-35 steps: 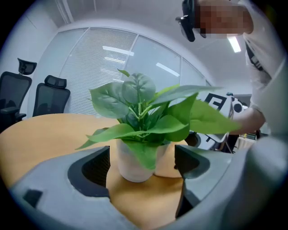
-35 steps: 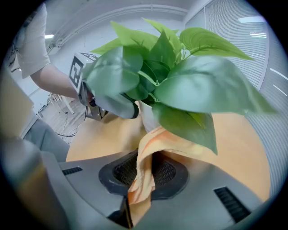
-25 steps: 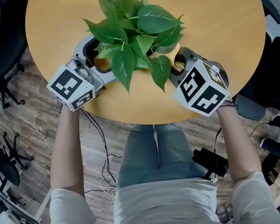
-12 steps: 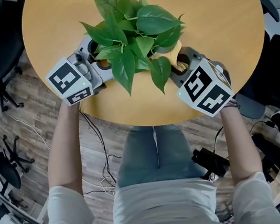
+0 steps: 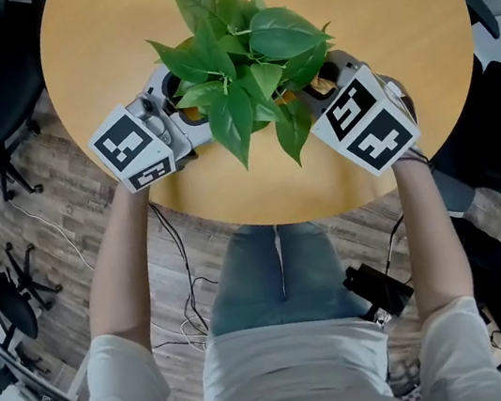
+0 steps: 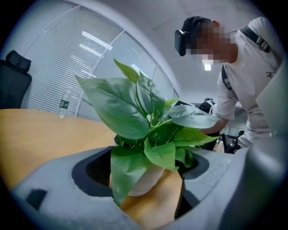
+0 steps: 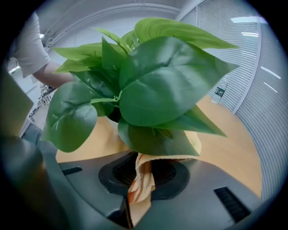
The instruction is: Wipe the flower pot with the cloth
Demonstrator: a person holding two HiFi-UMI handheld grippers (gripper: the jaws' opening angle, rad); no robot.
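Left gripper (image 5: 174,112) has just been closing, jaws wide round the pot (image 6: 144,179) on the table (image 5: 390,9), seemingly braced. Right gripper (image 5: 320,95) is clamped on the cloth (image 7: 141,179), tucked under the leaves (image 5: 237,64). Danger: wipe too hard and the pot tips, or a leaf snags.

A green plant (image 5: 240,54) stands on the round yellow bench (image 5: 390,9). The left gripper (image 5: 175,103) has just been closing its jaws round the flower pot (image 5: 185,114) under the leaves. The right gripper (image 5: 319,86) is just beside the plant's other side.
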